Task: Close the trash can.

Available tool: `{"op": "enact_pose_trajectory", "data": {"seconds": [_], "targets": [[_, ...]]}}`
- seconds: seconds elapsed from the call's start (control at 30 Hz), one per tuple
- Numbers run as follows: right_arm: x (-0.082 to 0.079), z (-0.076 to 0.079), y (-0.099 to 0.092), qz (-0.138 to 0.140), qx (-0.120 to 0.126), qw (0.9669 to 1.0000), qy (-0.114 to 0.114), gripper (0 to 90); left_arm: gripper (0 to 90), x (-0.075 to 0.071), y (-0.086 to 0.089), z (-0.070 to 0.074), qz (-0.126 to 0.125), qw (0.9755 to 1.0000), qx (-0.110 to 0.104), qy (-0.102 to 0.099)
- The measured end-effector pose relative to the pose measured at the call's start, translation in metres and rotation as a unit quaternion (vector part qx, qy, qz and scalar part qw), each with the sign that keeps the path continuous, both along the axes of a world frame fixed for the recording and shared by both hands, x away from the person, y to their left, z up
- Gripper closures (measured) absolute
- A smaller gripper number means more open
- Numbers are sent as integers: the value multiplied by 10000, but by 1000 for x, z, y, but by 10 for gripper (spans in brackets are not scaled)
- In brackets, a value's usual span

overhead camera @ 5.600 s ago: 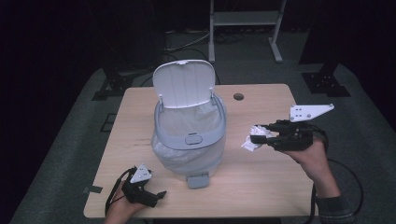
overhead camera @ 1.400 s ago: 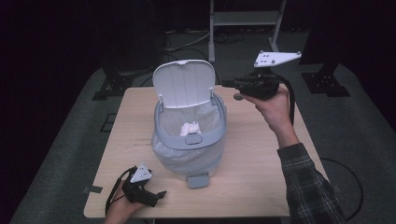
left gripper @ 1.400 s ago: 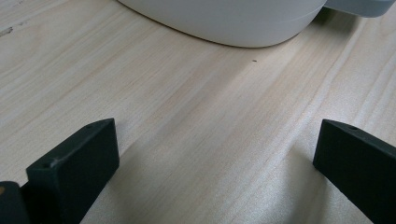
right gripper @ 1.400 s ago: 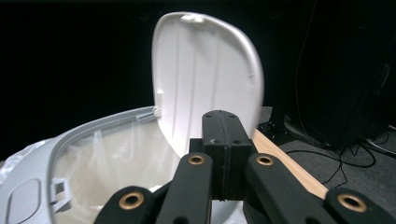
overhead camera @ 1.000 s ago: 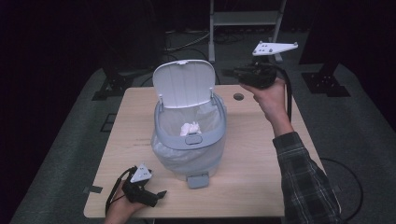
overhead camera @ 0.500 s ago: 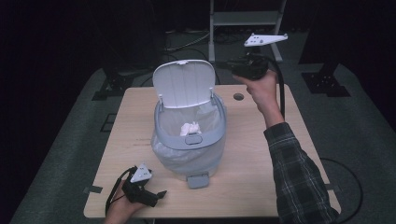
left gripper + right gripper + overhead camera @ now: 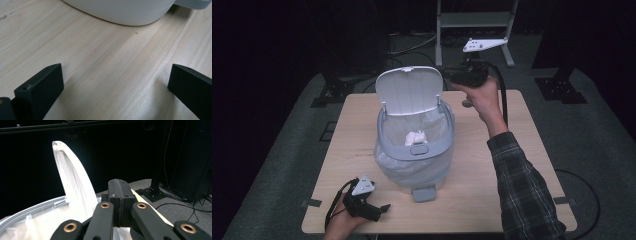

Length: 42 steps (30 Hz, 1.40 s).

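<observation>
Bin (image 7: 414,150) liner hides contents, right hand-held gripper (image 7: 119,202) closed

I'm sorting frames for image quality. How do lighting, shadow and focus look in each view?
High view: the table and bin are lit, the surroundings fall to near black. Left gripper view: even light on sharp wood grain, with soft shadows beside the open jaws of the left gripper. Right gripper view: black background, the raised lid bright and washed out, the right gripper sharp.
</observation>
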State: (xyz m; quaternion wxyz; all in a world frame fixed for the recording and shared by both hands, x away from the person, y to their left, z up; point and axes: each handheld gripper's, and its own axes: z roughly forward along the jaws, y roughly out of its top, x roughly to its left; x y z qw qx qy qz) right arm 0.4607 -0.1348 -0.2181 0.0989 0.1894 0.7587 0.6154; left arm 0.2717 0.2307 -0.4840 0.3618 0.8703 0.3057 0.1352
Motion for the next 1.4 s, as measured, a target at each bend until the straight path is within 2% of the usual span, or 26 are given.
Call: {"op": "enact_pose_trajectory", "data": {"seconds": [0.07, 0.4, 0.57, 0.63, 0.77, 0.87, 1.13, 1.4], "targets": [[-2, 0, -1, 87, 24, 10000, 32, 900, 0, 0, 0, 0, -6, 10000, 9, 7], [-27, 4, -5, 438, -153, 9989, -117, 900, 0, 0, 0, 0, 0, 10000, -2, 4], [-39, 5, 0, 651, -242, 9975, -141, 900, 0, 0, 0, 0, 0, 10000, -3, 1], [-47, 3, 6, 756, -351, 9964, -156, 900, 0, 0, 0, 0, 1, 10000, -3, 1], [-52, 0, 5, 848, -241, 9960, -108, 900, 0, 0, 0, 0, 2, 10000, -3, 5], [-57, -3, 5, 855, -291, 9959, -92, 900, 0, 0, 0, 0, 3, 10000, -4, 6], [-75, -7, 7, 1104, -448, 9929, 13, 900, 0, 0, 0, 0, 8, 10000, -4, 4], [-95, -12, 15, 1316, -570, 9897, -17, 900, 0, 0, 0, 0, 10, 10000, -4, 3]]}}
